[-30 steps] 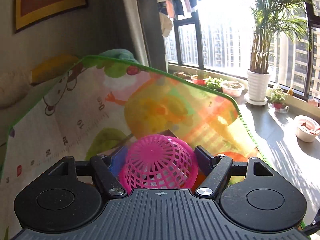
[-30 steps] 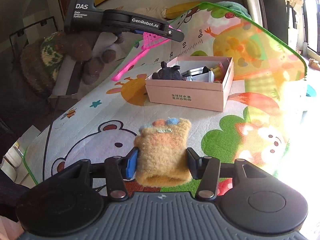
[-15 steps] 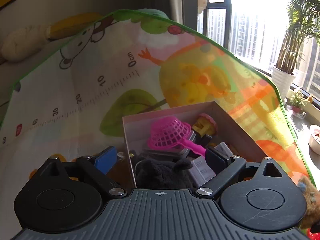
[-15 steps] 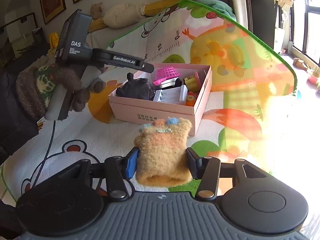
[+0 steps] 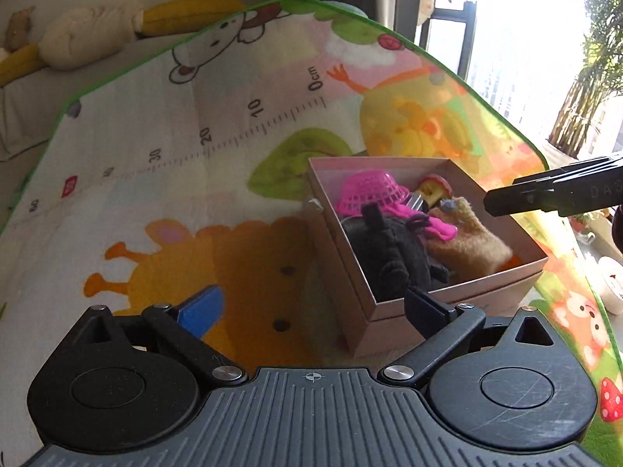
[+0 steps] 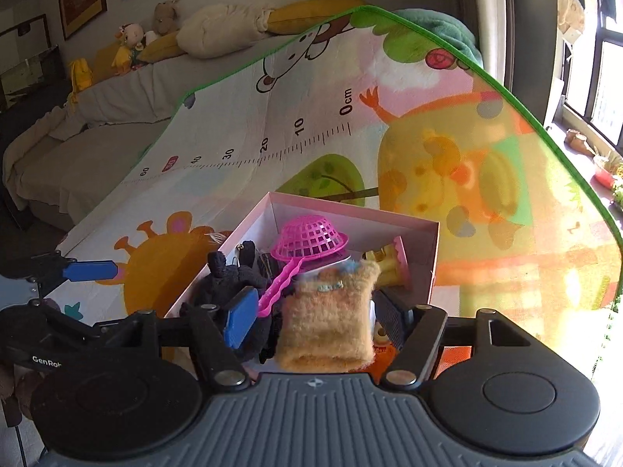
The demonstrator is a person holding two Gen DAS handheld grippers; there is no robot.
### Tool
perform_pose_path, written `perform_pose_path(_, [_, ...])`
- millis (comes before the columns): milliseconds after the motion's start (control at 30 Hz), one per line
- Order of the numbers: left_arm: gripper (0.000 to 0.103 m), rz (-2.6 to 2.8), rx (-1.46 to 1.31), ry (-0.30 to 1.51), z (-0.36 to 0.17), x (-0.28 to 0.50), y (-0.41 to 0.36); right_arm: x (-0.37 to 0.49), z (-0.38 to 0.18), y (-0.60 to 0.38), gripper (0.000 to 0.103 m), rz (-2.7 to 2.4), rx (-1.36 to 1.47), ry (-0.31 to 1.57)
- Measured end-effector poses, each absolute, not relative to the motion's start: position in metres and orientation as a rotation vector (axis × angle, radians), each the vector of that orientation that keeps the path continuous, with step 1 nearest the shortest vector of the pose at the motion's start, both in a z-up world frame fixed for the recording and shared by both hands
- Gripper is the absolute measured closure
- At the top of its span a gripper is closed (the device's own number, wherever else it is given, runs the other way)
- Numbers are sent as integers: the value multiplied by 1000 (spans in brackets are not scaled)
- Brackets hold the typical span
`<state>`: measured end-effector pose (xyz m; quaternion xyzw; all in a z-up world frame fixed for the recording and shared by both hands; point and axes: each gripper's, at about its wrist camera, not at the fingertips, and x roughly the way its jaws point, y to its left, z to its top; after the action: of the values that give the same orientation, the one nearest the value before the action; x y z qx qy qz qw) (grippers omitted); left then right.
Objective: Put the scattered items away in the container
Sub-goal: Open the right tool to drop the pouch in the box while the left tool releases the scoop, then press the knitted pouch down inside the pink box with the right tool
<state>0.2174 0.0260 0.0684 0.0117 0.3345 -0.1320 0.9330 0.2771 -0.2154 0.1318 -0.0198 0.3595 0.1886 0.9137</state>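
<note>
A cartoon play mat [image 5: 218, 202] with a printed ruler covers the surface and curls up at the back, with a grey sofa [image 6: 97, 144] and soft toys behind it on the left and a bright window [image 6: 595, 78] on the right. At the left, the left gripper [image 5: 311, 311] hangs over bare mat just beside the box; its jaws are spreading wide and nothing is between them. Right of it stands the pink cardboard box [image 5: 389, 315], holding a black plush toy [image 5: 389, 249], a pink mesh scoop [image 5: 370, 190] and a small yellow toy [image 5: 432, 188]. Furthest right, the right gripper [image 6: 315, 319] is above the box with its jaws opening; the fuzzy tan mitten [image 6: 331, 323] lies between the pads, which stand apart from it, and in the left view it rests inside the box.
</note>
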Motion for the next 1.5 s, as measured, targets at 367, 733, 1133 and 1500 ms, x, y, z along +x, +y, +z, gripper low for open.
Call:
perform_pose_path(367, [0,-374,13,702,52,212,10,293,120,-196,61,321,-85,743])
perform_pose_path(733, [0,-369,55,710,49,199,4,317,97,-197,63,265,-253,761])
perform_pose_path(1133, [0,-430,20,671,59,183,-19,285,103,-234,82,459,-27,883])
perform_pose_path(1500, [0,-387,35,708,52,179,-14,306,105,-226,94,441,14,833])
